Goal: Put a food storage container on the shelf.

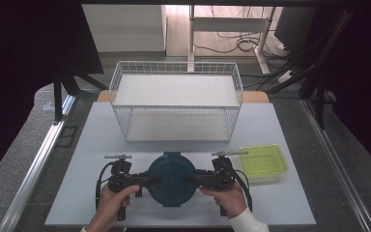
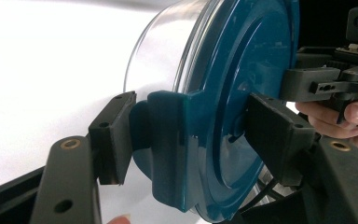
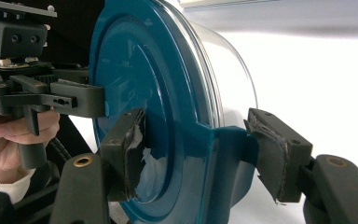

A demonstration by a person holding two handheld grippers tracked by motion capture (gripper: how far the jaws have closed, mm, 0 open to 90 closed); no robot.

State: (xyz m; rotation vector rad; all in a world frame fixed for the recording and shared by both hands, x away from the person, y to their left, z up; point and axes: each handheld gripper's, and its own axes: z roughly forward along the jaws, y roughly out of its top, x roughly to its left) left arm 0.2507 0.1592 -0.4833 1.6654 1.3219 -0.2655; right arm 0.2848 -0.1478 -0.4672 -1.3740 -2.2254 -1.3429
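A round clear container with a dark teal lid [image 1: 172,169] sits on the white table near its front edge. My left gripper [image 1: 155,180] holds it from the left, my right gripper [image 1: 192,178] from the right. In the left gripper view, my left gripper [image 2: 191,135] is shut on the lid's side clip [image 2: 165,149], one pad on the clip and the other on the lid top [image 2: 242,70]. In the right gripper view, my right gripper [image 3: 198,149] clamps the opposite clip [image 3: 223,158] the same way, against the lid top [image 3: 135,70].
A white wire basket [image 1: 176,101] stands behind the container in the middle of the table [image 1: 101,145]. A shallow yellow-green tub [image 1: 263,163] lies at the right, close to my right hand. Metal rails run along both table sides.
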